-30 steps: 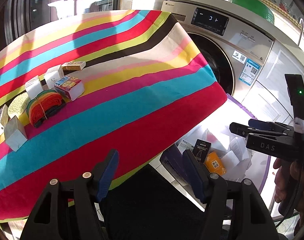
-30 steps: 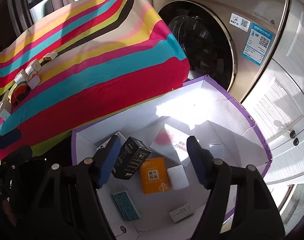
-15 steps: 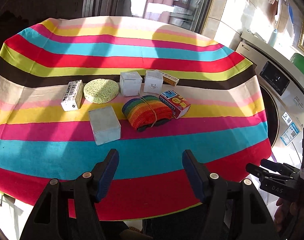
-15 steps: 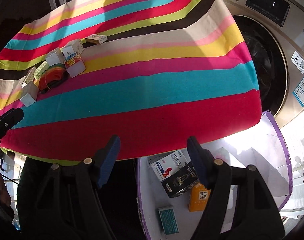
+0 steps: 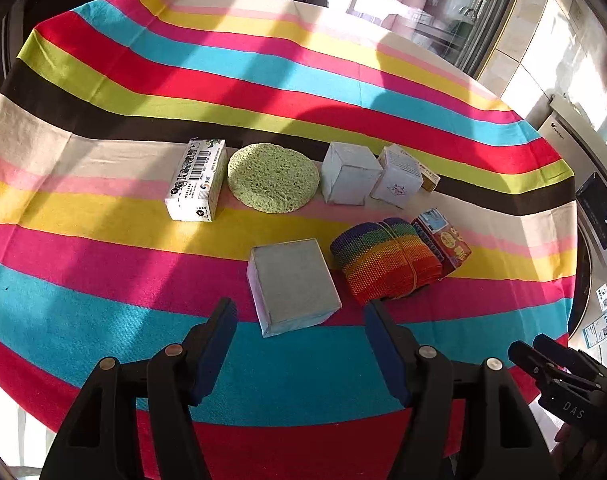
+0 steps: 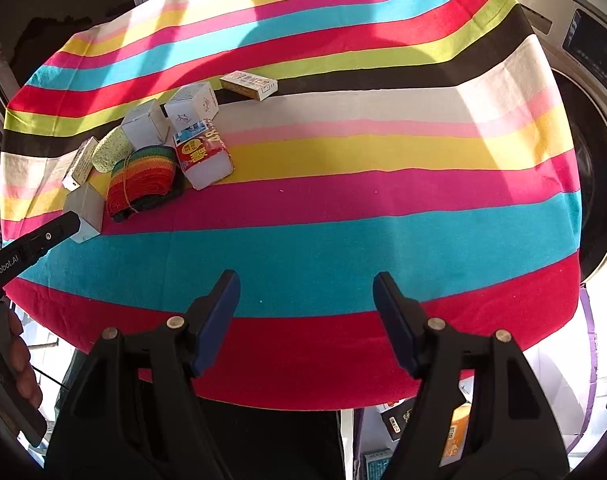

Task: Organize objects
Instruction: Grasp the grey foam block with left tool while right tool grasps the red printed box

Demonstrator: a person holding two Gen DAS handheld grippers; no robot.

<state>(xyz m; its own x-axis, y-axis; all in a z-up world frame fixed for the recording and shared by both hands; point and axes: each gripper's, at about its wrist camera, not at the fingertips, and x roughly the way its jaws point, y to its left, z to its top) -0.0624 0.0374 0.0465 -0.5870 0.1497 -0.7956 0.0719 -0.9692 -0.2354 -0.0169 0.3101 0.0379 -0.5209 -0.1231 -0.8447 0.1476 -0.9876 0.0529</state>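
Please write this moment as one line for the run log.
task: organize objects | left gripper: open, empty, facing grey box | right gripper: open, empty, above striped tablecloth | rainbow roll: on cloth

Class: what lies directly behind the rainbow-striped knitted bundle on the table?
A red carton lies directly behind the rainbow bundle, apparently touching it, with white boxes further back. The carton's lower edge is hidden.

left gripper (image 5: 299,346): black frame, blue pads, silver screws
right gripper (image 6: 305,318): same build (white "DAS" lettering, lower right of left view)
side marking: "GenRobot.AI", left edge
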